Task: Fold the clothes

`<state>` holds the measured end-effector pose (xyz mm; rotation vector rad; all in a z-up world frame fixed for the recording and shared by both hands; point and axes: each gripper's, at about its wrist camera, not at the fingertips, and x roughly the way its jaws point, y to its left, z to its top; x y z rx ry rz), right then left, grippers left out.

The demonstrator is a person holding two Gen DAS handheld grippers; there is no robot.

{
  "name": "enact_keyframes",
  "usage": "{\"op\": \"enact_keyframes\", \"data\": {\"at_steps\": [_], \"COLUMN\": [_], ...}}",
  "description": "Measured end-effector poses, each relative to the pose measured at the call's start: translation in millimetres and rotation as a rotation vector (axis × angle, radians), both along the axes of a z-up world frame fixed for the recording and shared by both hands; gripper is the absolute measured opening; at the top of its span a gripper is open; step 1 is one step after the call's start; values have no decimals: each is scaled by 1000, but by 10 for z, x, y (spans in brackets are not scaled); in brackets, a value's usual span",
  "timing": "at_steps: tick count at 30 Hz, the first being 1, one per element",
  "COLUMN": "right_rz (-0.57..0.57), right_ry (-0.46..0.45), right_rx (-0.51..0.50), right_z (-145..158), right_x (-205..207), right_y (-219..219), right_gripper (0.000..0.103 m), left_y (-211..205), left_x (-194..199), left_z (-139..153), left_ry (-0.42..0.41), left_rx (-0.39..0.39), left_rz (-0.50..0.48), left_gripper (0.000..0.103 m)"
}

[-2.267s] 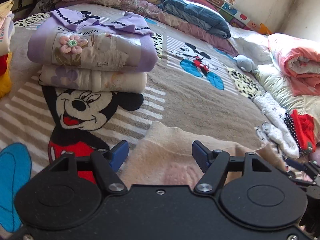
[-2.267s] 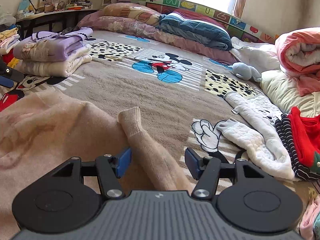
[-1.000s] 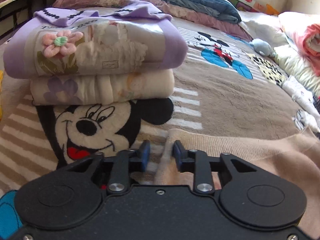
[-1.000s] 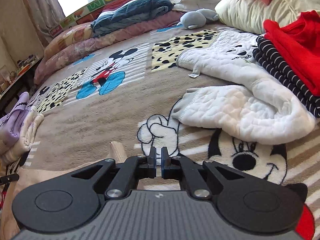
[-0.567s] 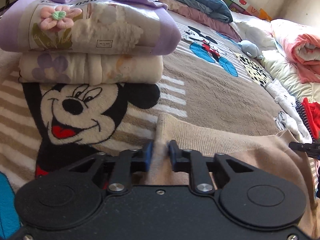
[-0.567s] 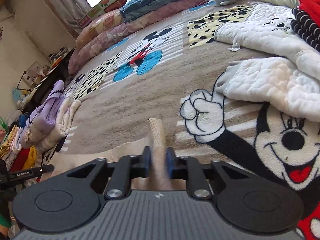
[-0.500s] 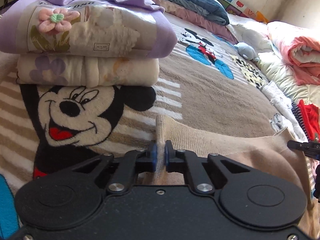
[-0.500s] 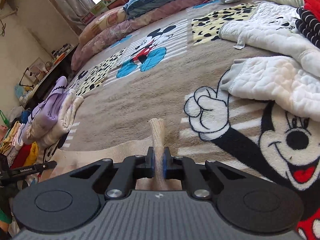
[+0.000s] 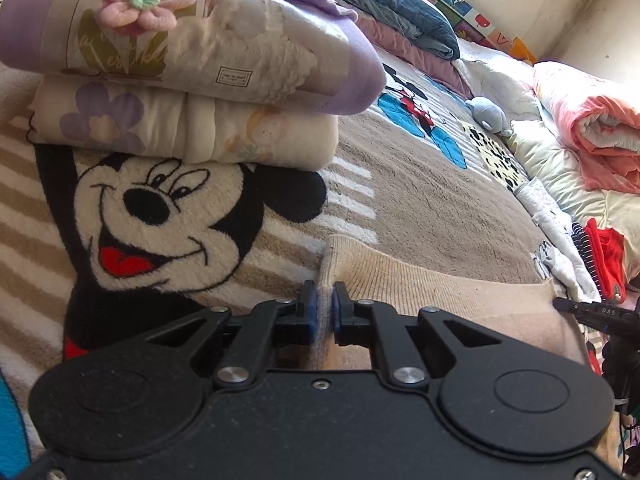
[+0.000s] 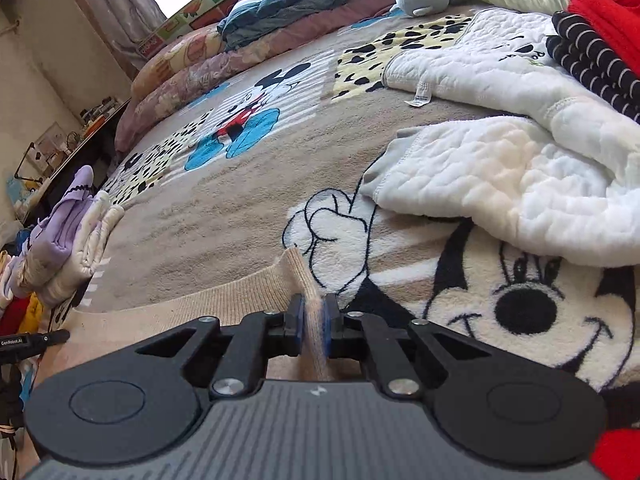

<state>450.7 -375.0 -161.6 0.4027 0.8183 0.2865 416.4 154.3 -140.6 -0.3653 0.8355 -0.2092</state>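
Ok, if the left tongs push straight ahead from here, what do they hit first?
Probably the folded stack: the left tongs, shut on the beige sweater, point across bare blanket toward the cream garment under the purple one. Depth is unclear.

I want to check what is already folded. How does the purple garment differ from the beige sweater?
The purple garment is folded, on top of a cream folded piece; the beige sweater lies spread on the blanket. No gripper touches the purple one; the left gripper and right gripper each pinch the sweater's ribbed edge.
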Motion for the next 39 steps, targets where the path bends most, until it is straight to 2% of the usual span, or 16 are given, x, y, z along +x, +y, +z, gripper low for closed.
{"op": "enact_keyframes", "data": {"at_steps": [2, 4, 6, 10, 13, 14, 16, 17, 19, 22, 23, 25, 29, 32, 35, 39], "right_rz": [-26, -54, -57, 26, 132, 142, 113, 101, 66, 36, 23, -28, -116, -171, -201, -171], "right_ry": [-25, -59, -113, -183, -158, -136, -65, -46, -51, -59, -63, -75, -111, -147, -187, -156], "right_rx": [-89, -155, -140, -108, -75, -110, -166, -174, -157, -198, -200, -156, -54, 41, 140, 54], "right_z": [104, 230, 379, 608, 504, 409, 159, 56, 77, 155, 173, 211, 313, 385, 407, 198], "right_x": [-42, -117, -252, -501, -626, -639, -598, -588, -604, -725, -784, -961, -1376, -1836, -2341, -2889], "right_y": [5, -52, -122, -19, 235, 331, 385, 356, 266, 191, 148, 0, -272, -433, -494, -316], "right_gripper": [25, 29, 29, 29, 26, 26, 22, 21, 11, 10, 10, 20, 20, 20, 21, 25], "left_y": [-8, -12, -35, -359, -656, -765, -964, -997, -1019, -1117, -1152, -1218, -1410, -1653, -1934, -2248], "left_x": [-41, -158, -300, -574, -705, -728, -709, -738, -816, -1047, -1147, -1375, -1835, -2222, -2614, -2987], "left_z": [59, 176, 311, 411, 360, 312, 92, 38, 90, 263, 306, 358, 356, 307, 237, 113], "left_ry": [-19, -72, -126, -159, -144, -129, -44, -62, -77, -138, -149, -157, -140, -128, -140, -133], "left_rx": [24, 80, 116, 94, 99, 108, 201, 229, 248, 296, 297, 258, 178, 123, 112, 135], "left_rz": [15, 39, 45, -61, -122, -135, -136, -126, -109, -111, -108, -102, -106, -134, -190, -292], "left_gripper": [21, 26, 26, 26, 26, 26, 27, 27, 27, 29, 29, 30, 31, 31, 32, 39]}}
